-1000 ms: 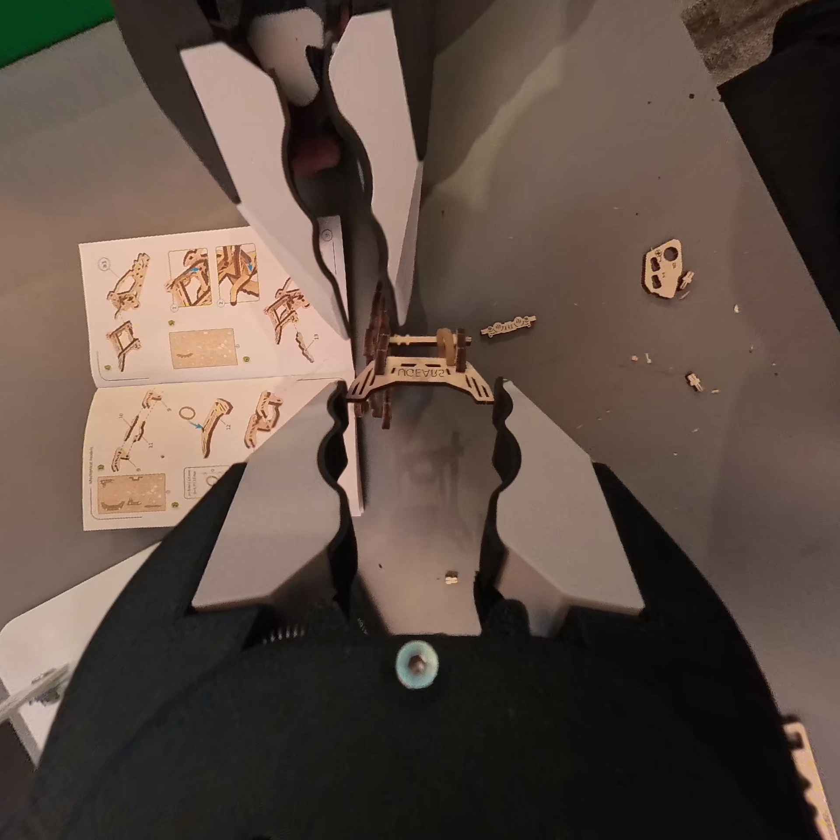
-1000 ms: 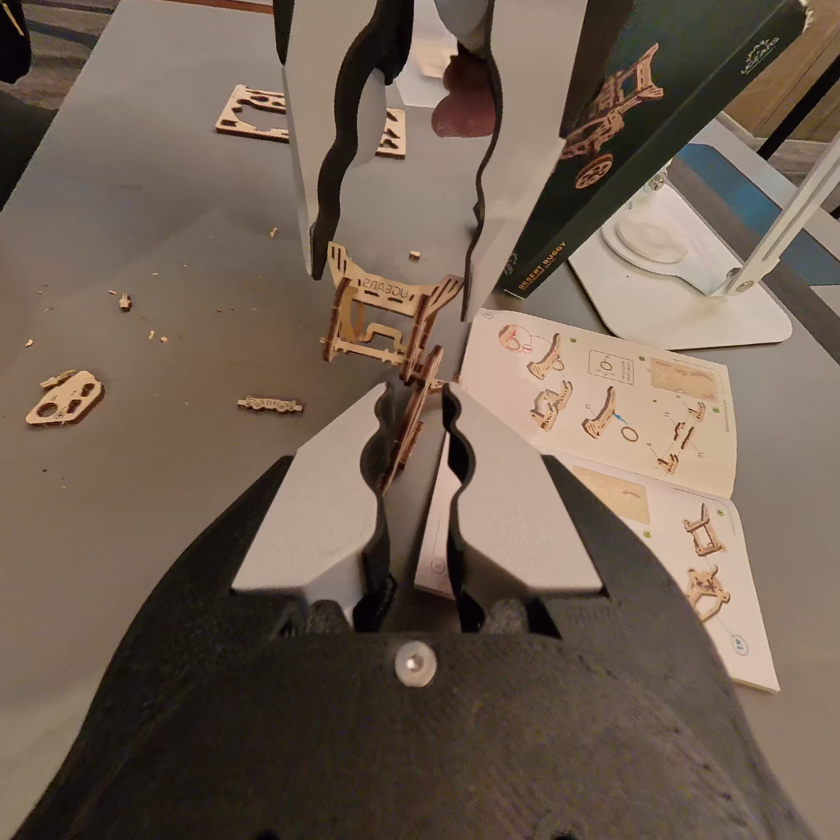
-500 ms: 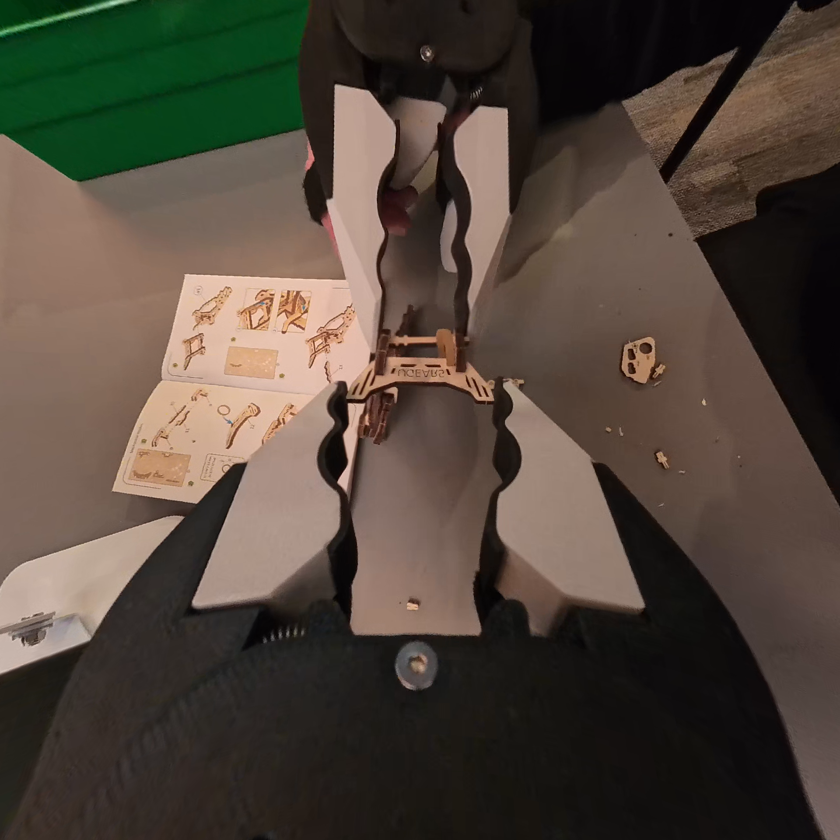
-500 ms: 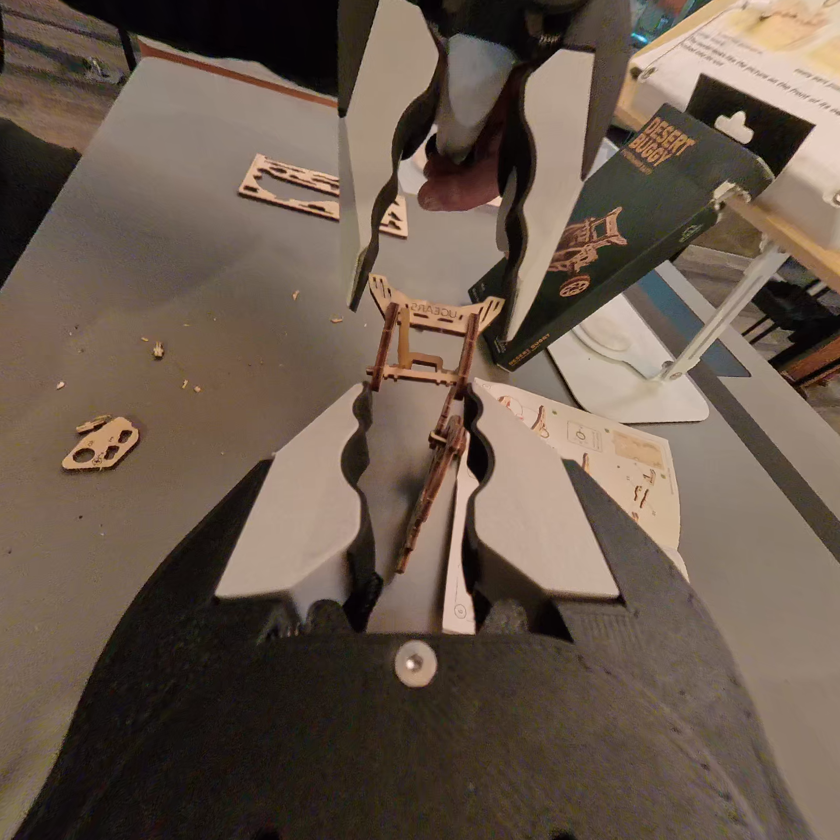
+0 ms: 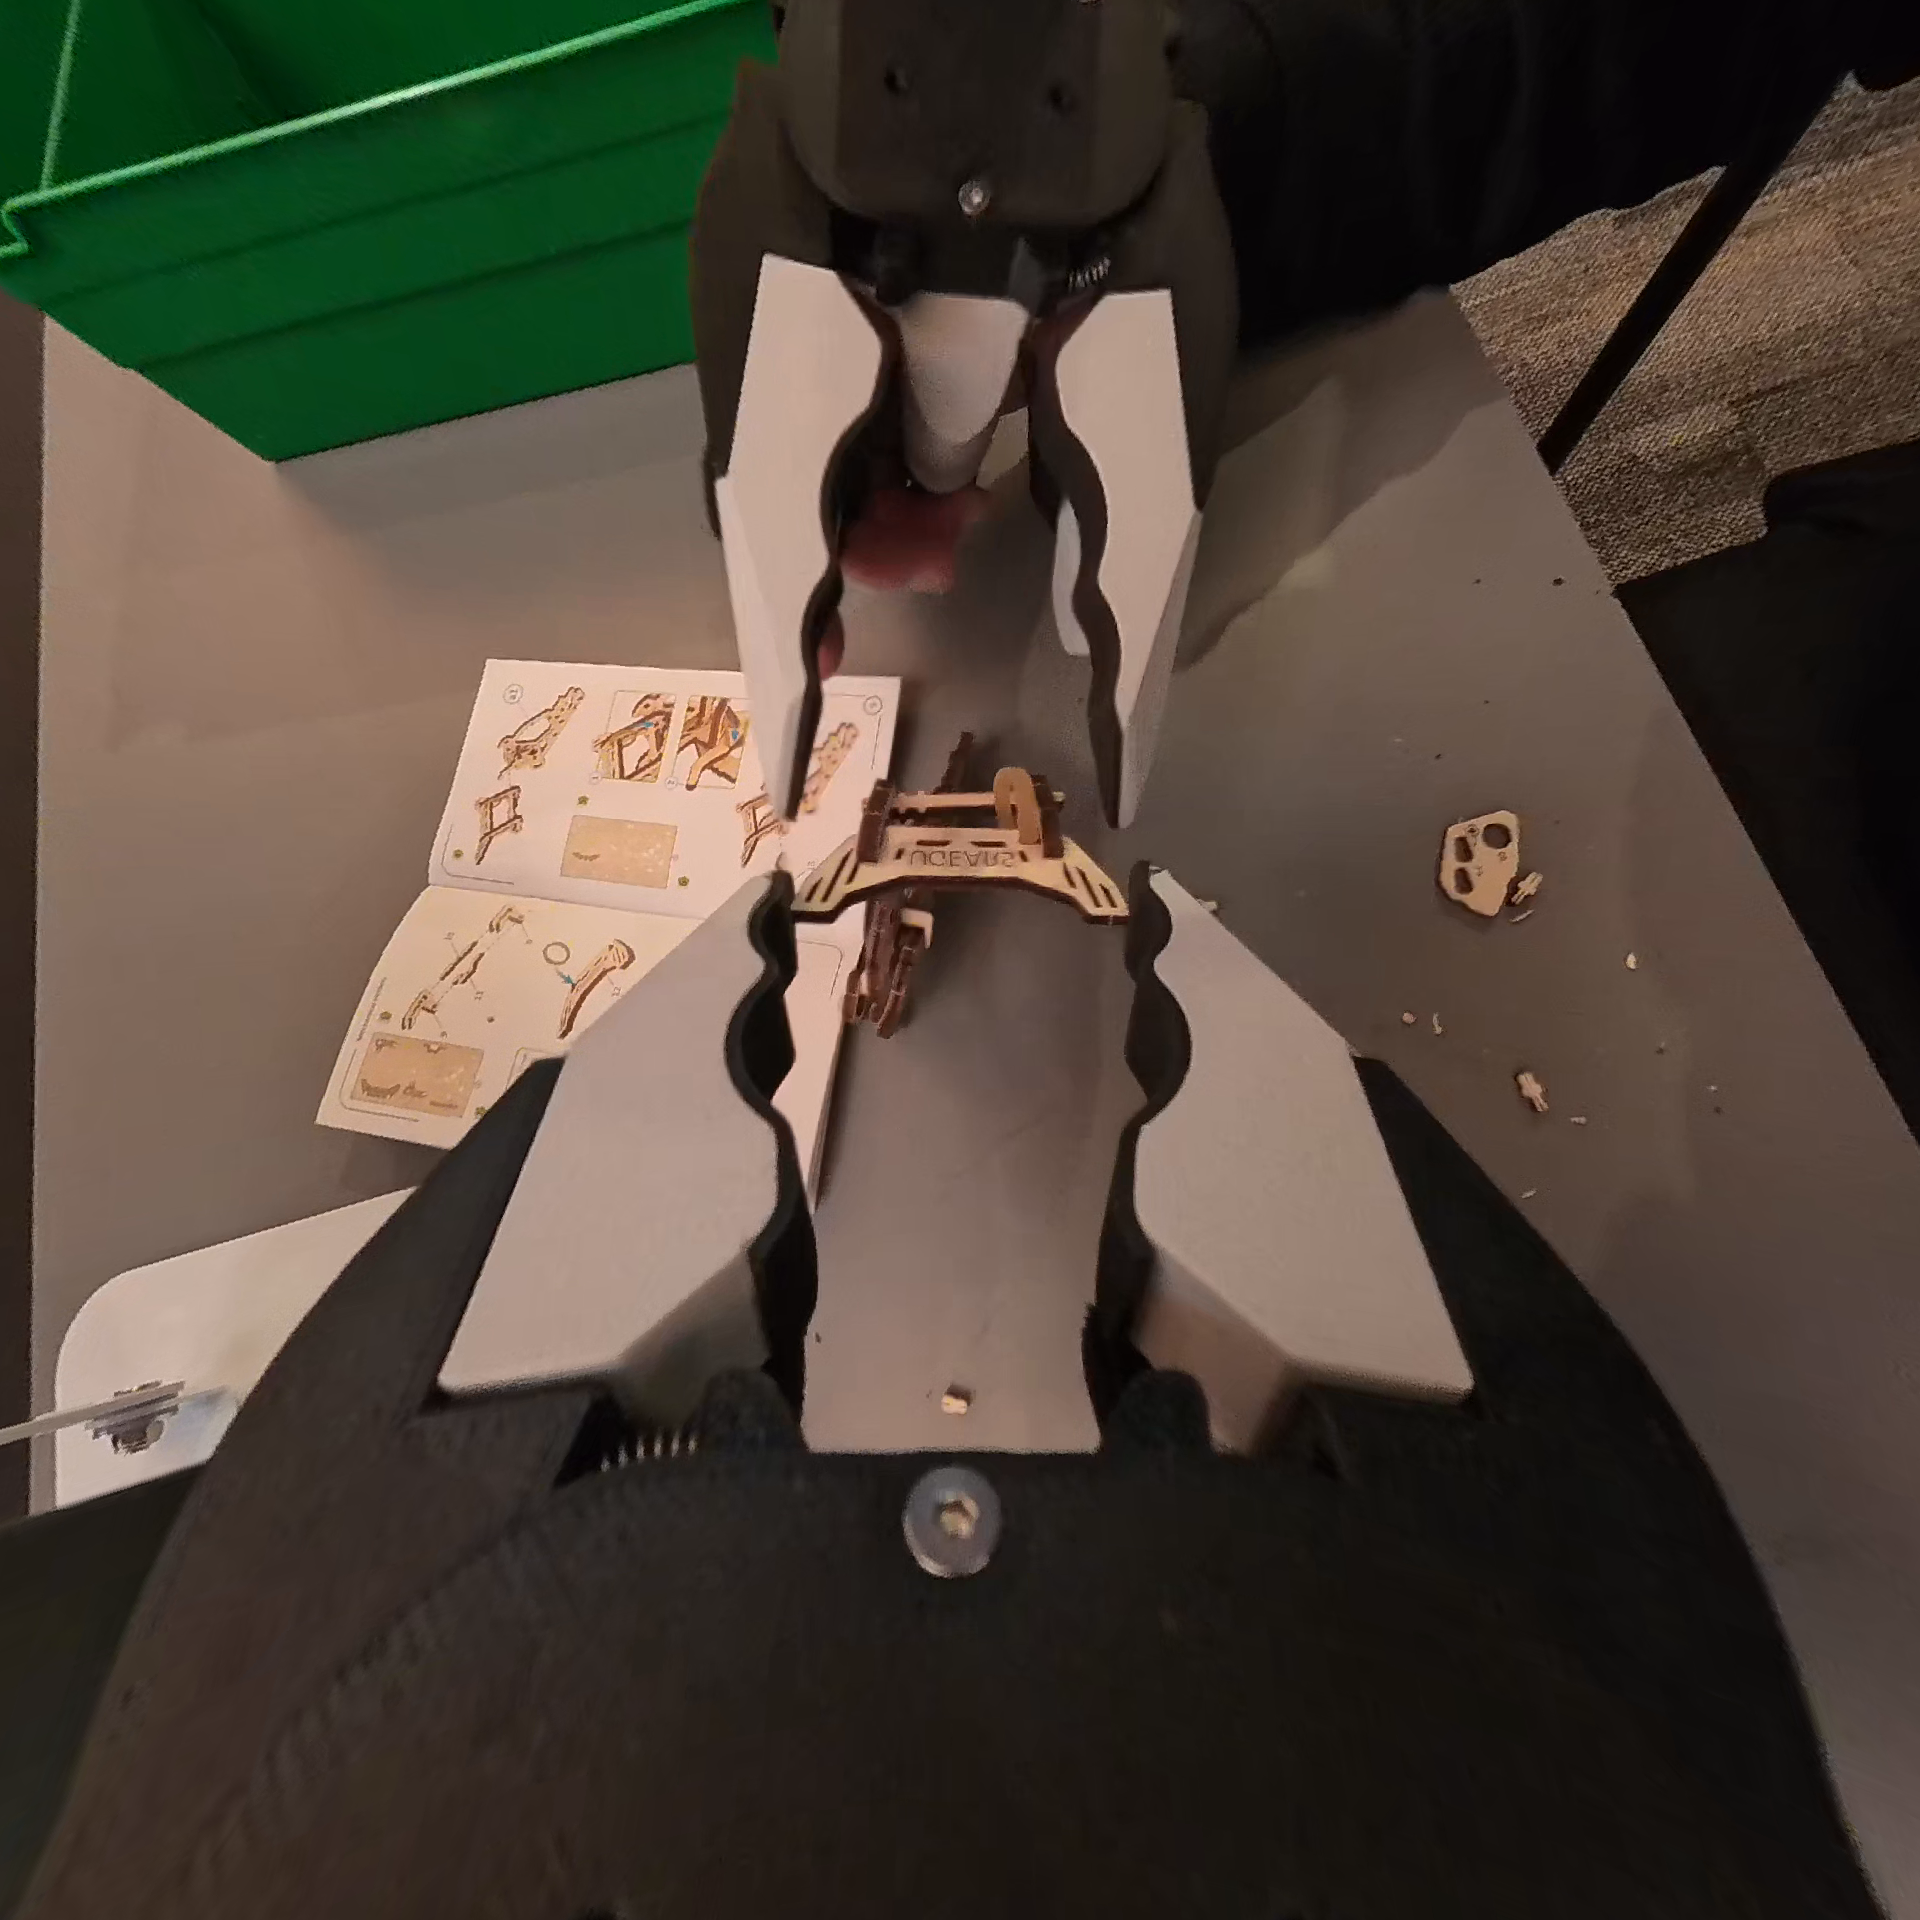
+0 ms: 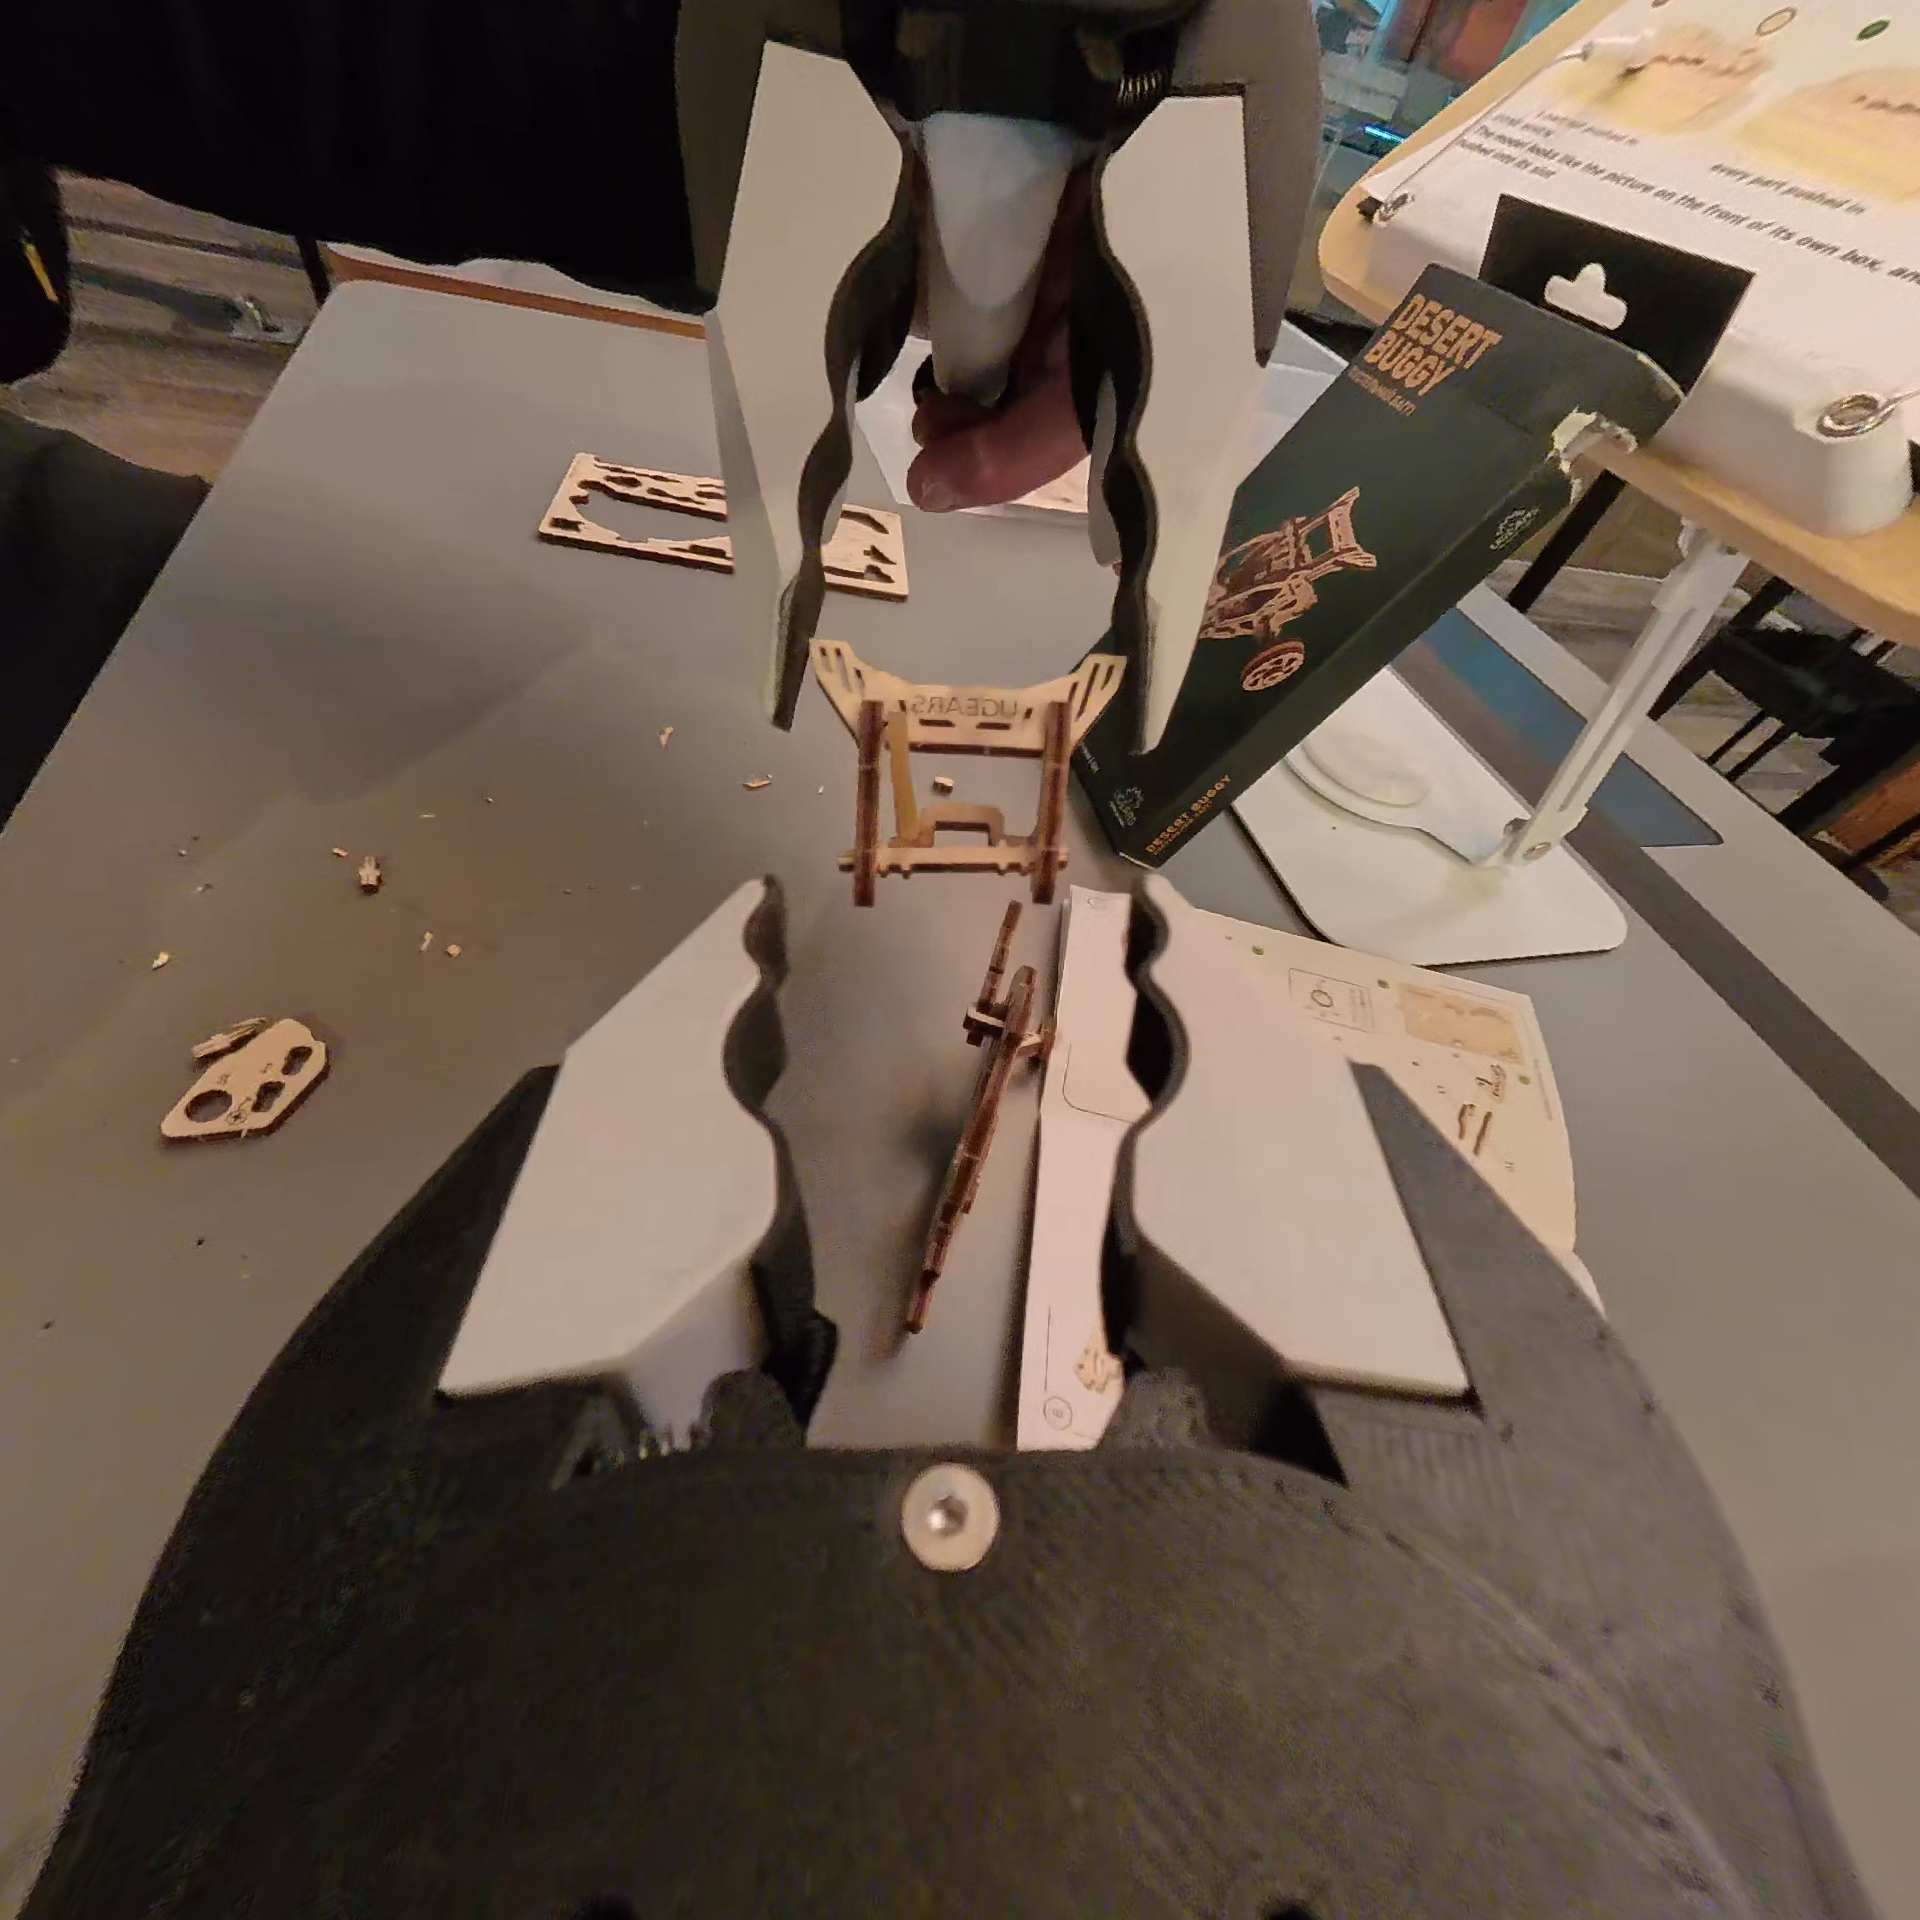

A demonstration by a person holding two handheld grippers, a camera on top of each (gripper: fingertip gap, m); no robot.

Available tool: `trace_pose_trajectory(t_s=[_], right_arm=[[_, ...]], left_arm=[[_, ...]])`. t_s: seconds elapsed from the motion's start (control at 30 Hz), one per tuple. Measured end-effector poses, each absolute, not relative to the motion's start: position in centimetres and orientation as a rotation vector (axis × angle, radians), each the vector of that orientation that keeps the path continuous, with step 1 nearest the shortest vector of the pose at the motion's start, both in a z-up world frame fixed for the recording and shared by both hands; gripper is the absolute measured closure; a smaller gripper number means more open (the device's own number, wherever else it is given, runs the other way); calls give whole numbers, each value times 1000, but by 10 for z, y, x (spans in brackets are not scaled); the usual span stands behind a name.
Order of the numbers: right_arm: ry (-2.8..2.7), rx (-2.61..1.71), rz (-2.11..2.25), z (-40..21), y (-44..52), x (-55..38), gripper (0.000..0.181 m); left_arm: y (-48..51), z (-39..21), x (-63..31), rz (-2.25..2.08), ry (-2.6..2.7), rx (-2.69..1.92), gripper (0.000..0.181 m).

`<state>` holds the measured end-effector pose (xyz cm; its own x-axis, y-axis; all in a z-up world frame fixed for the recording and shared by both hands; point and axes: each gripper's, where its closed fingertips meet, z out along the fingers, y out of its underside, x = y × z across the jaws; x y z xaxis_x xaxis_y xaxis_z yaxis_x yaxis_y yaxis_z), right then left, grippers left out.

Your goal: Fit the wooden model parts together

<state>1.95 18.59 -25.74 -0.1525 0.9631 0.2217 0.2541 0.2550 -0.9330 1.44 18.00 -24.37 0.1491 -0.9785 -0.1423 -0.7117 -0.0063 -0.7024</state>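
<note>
A small wooden frame (image 5: pixel 961 862) with a curved bumper hangs in the air above the grey table (image 5: pixel 1351 727). My left gripper (image 5: pixel 958 888) is shut on the ends of its bumper. It also shows in the right wrist view (image 6: pixel 961 727), clamping the frame (image 6: pixel 956 790). A darker wooden side part (image 6: pixel 987 1091) hangs from one side of the frame, and shows in the left wrist view (image 5: pixel 883 966) too. My right gripper (image 6: pixel 956 894) is open and empty, with the side part loose between its fingers. It faces the frame in the left wrist view (image 5: pixel 954 816).
An open instruction leaflet (image 5: pixel 582 883) lies under the work. A loose wooden plate with holes (image 5: pixel 1481 862) and chips lie to one side. A punched-out sheet (image 6: pixel 644 520), a dark model box (image 6: pixel 1403 540) and a white stand base (image 6: pixel 1455 894) stand nearby. A green bin (image 5: pixel 364 208) sits behind. My two grippers' fingertips are within a few centimetres of each other. From either gripper's tips it is about 25 cm to the white stand base (image 6: pixel 1455 894).
My right gripper, shut on the side part a second ago, has opened and drawn back. The side part stays on the frame. My left gripper keeps its hold.
</note>
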Motion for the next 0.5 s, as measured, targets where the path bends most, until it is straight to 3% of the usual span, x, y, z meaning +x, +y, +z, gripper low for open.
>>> trace_pose_trajectory(t_s=[0.03, 0.2, 0.5], right_arm=[[-1607, -1148, 962, -257, 185, 19, 116], [-1593, -1122, 995, -252, 181, 18, 139], [-1619, -1172, 949, -256, 183, 17, 140]], left_arm=[[179, -243, 16, -520, 1625, -1769, 119], [179, -243, 18, -523, 1624, -1759, 119], [179, -244, 18, -437, 1651, -1748, 119]])
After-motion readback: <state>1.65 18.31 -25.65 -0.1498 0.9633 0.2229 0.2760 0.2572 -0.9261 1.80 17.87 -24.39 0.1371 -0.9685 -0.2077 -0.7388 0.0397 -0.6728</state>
